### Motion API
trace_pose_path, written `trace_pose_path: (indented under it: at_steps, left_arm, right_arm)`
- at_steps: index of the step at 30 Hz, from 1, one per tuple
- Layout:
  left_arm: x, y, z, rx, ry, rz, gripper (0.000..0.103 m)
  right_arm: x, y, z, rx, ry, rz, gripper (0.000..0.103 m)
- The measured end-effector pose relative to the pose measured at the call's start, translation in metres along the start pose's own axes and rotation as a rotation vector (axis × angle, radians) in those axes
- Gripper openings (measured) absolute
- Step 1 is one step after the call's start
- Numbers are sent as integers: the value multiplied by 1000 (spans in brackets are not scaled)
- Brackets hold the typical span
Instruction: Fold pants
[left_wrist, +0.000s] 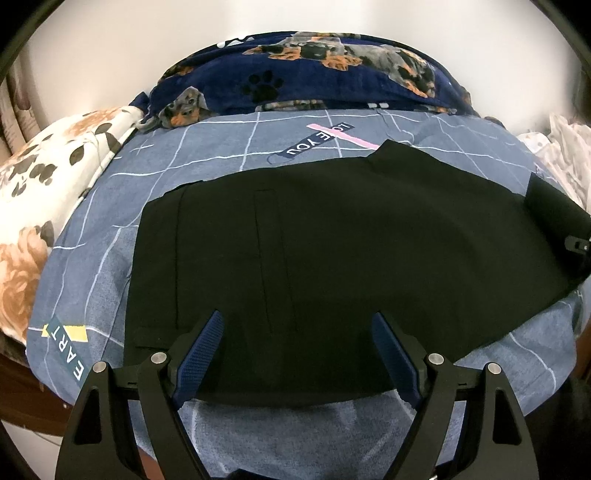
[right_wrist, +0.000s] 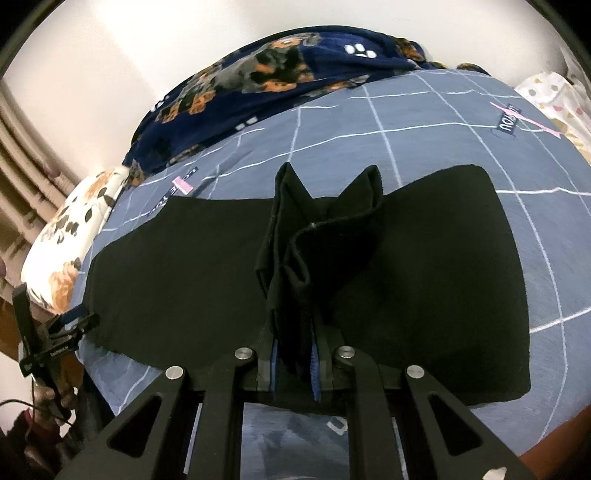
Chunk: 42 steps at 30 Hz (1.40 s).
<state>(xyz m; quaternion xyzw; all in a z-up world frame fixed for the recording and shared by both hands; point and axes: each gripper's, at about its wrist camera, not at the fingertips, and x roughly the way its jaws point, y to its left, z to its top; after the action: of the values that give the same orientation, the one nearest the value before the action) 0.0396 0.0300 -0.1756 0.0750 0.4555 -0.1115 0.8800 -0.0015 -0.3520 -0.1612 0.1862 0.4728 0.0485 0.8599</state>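
Black pants (left_wrist: 332, 251) lie flat across a blue grid-pattern bedsheet (left_wrist: 221, 147). My left gripper (left_wrist: 297, 325) is open, its blue-padded fingers (left_wrist: 201, 350) spread just above the near edge of the pants at the waist end, holding nothing. My right gripper (right_wrist: 293, 363) is shut on a bunched fold of the pants (right_wrist: 314, 236), which stands up between its fingers above the rest of the pants (right_wrist: 184, 266). The right gripper also shows at the right edge of the left wrist view (left_wrist: 576, 245), holding dark cloth.
A navy dog-print blanket (left_wrist: 325, 74) lies heaped along the far side by the white wall. A floral pillow (left_wrist: 44, 184) lies at the left. White patterned cloth (right_wrist: 554, 99) lies at the right. The bed's near edge drops off below the grippers.
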Motion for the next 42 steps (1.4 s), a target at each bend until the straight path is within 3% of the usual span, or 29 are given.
trace_pose_path:
  at_steps: [42]
  left_arm:
    - [7,-3,-3,26,28,18,83]
  right_arm:
    - [23,50,-8,-151,56,14,14]
